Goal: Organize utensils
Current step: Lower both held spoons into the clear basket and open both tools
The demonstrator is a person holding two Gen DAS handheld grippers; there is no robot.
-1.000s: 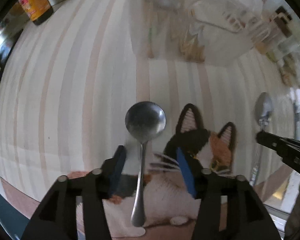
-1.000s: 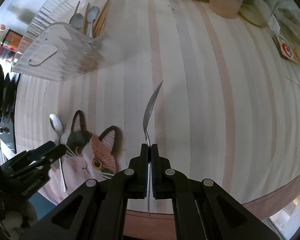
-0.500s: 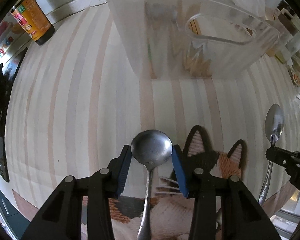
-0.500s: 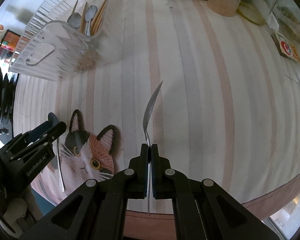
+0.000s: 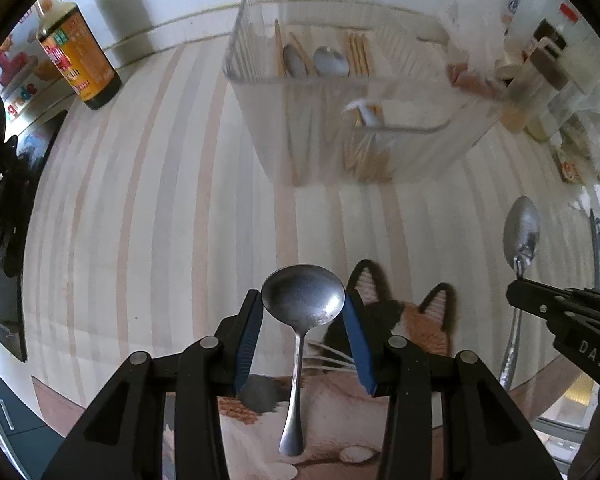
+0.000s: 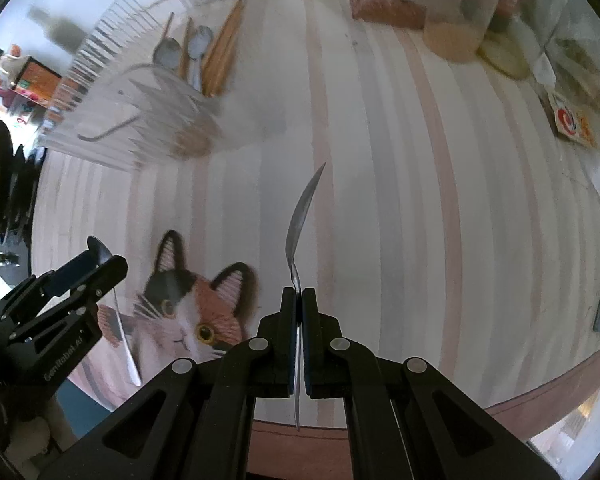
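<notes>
Left gripper (image 5: pixel 303 340): jaws just narrowed onto bowl of round spoon (image 5: pixel 303 300), blue pads against both edges; spoon now clear of cat mat (image 5: pixel 420 320), handle hanging toward near edge. Right gripper (image 6: pixel 299 312): clamped tight on neck of second spoon (image 6: pixel 302 216), bowl edge-on, pointing far. Clear utensil holder (image 5: pixel 340 120): far centre on striped table (image 5: pixel 140 200), already stocked with spoons and chopsticks. Pickup judged complete for both; transfer to holder likely next. Grip on the bowl rim looks prone to slipping.
</notes>
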